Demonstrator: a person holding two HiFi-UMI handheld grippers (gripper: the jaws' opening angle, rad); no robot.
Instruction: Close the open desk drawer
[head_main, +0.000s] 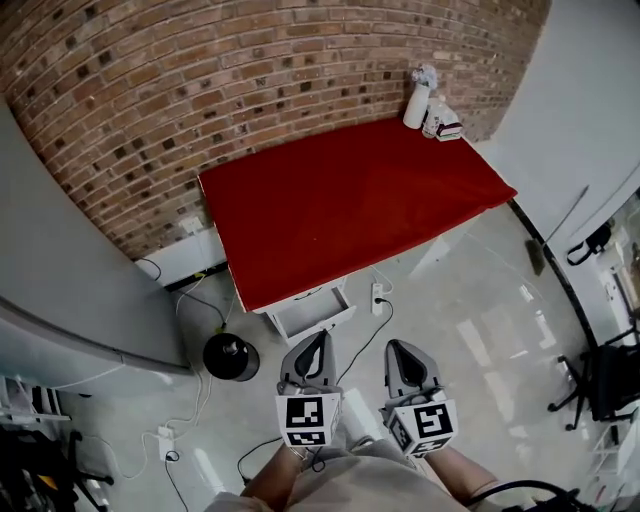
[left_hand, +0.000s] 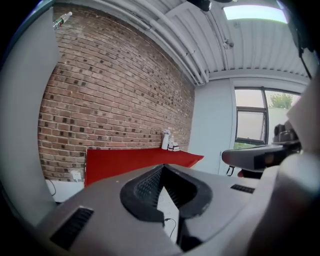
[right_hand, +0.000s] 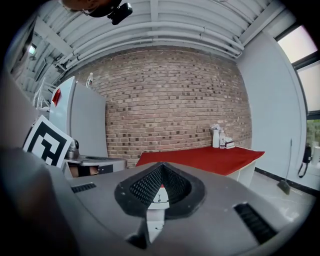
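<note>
In the head view a desk with a red top (head_main: 350, 205) stands against a brick wall. Its white drawer (head_main: 312, 311) is pulled out at the near left corner. My left gripper (head_main: 314, 343) hovers just in front of the drawer, with its jaws shut and empty. My right gripper (head_main: 399, 352) is beside it to the right, away from the drawer, also shut and empty. In the right gripper view the drawer's white front (right_hand: 159, 196) shows through the gap behind the shut gripper (right_hand: 161, 168). The left gripper (left_hand: 163, 168) points at the red desk (left_hand: 135, 161).
A white spray bottle (head_main: 419, 98) and a small stack of boxes (head_main: 445, 124) sit at the desk's far right corner. A black round object (head_main: 231, 357) stands on the floor left of the drawer, with cables and a power strip (head_main: 377, 297) nearby. A black chair (head_main: 600, 380) is at right.
</note>
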